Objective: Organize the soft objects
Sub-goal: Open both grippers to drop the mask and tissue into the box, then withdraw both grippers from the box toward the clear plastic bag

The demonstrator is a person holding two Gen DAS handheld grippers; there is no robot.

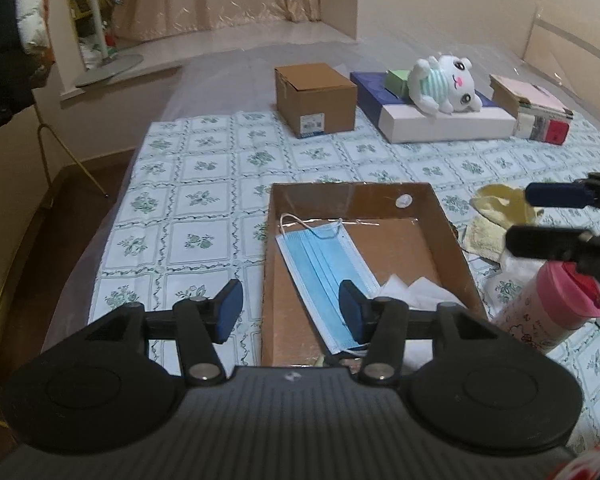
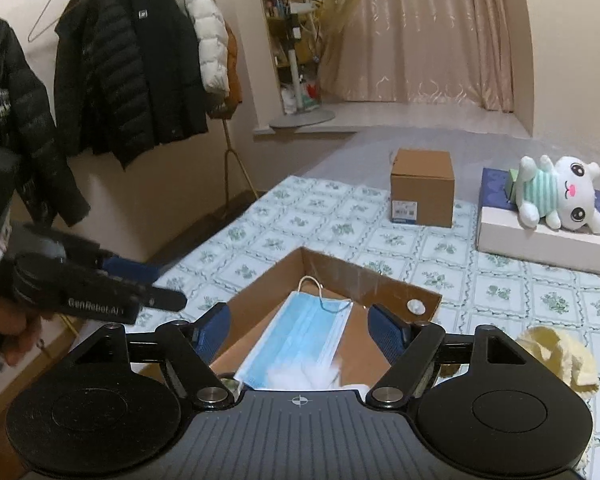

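Note:
A shallow open cardboard box (image 1: 274,264) (image 2: 384,284) lies on the patterned cloth. Inside it lie a blue face mask (image 1: 324,268) (image 2: 300,336) and white tissue (image 1: 416,290) (image 2: 300,378). My left gripper (image 1: 290,314) is open and empty, over the box's near left edge. My right gripper (image 2: 300,332) is open and empty, above the mask; it shows at the right of the left wrist view (image 1: 540,216). A yellow cloth (image 1: 496,200) (image 2: 560,356) lies just right of the box. A white plush toy (image 1: 444,82) (image 2: 556,194) lies on a flat white box (image 1: 448,122) at the back.
A closed brown carton (image 1: 316,98) (image 2: 422,186) stands at the back. A pink-lidded bottle (image 1: 548,308) stands right of the open box. Books (image 1: 536,110) lie at the back right. Jackets (image 2: 132,64) hang on a rack to the left, past the bed edge.

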